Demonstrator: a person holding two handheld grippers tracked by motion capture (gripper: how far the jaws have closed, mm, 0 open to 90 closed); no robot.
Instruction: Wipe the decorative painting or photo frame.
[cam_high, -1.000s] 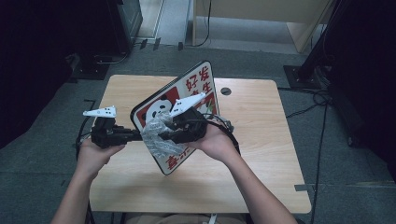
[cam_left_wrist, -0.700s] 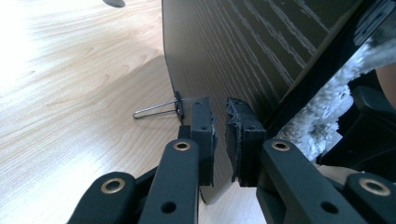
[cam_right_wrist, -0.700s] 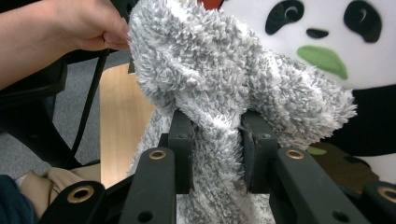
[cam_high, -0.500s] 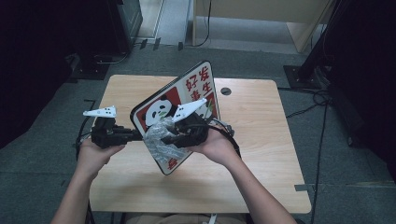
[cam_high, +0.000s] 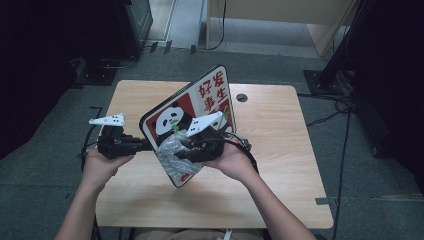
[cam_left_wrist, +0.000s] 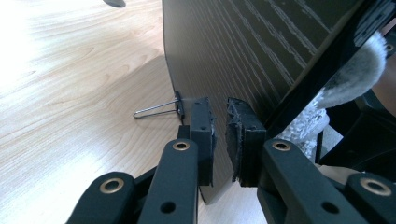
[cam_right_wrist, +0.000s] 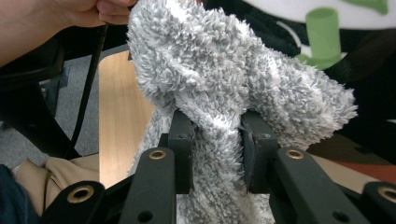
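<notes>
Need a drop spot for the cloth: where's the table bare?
Bare wood on the light wooden table: the right half beyond the round grommet hole, and the near strip by the front edge. Crowded at centre-left: the red-and-white panda sign board, both grippers, the fluffy grey cloth.

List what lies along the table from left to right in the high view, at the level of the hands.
left hand → left gripper clamped on the board's edge → panda board held tilted → grey fluffy cloth pressed on its face → right gripper shut on the cloth → right hand → bare table
</notes>
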